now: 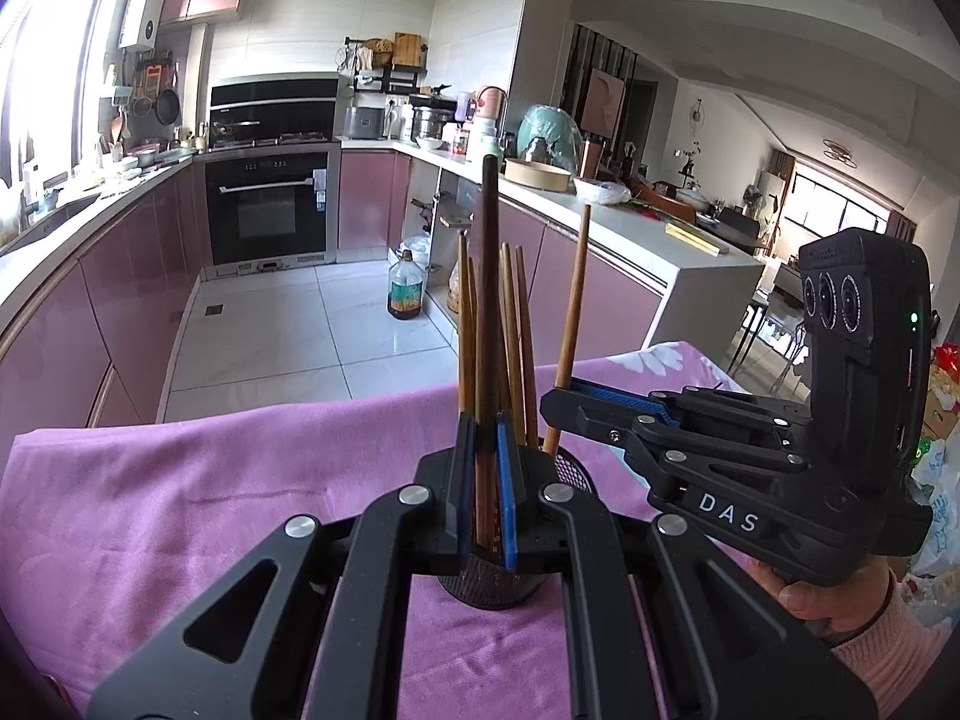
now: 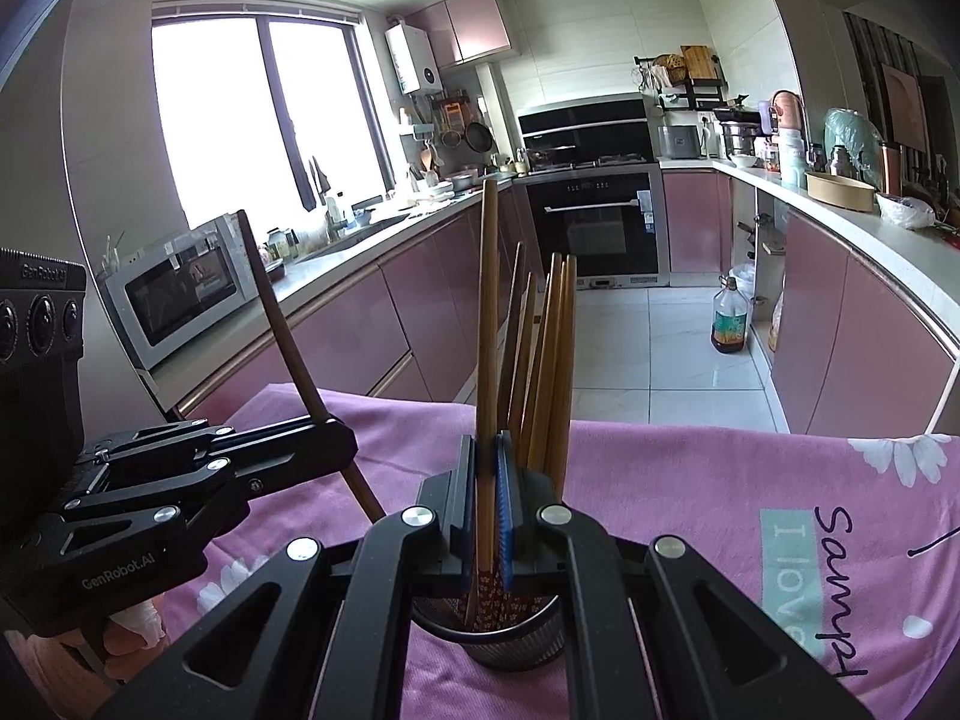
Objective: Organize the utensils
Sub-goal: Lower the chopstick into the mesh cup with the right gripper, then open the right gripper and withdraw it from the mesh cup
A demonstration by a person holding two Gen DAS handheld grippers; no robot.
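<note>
**Both grippers pinch chopsticks at the mesh holder**

Left wrist view: the left gripper has its jaws clamped on 1 dark brown wooden chopstick standing in the black mesh cylindrical holder on the pink cloth. The right gripper grips a lighter brown chopstick over the holder's rim.

Right wrist view: the right gripper's jaws are clamped on that lighter chopstick, upright in the holder among other chopsticks.

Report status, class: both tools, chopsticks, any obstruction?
Left tool shut on dark chopstick. Right tool shut on light chopstick. Both over mesh holder. Nothing blocking.
</note>
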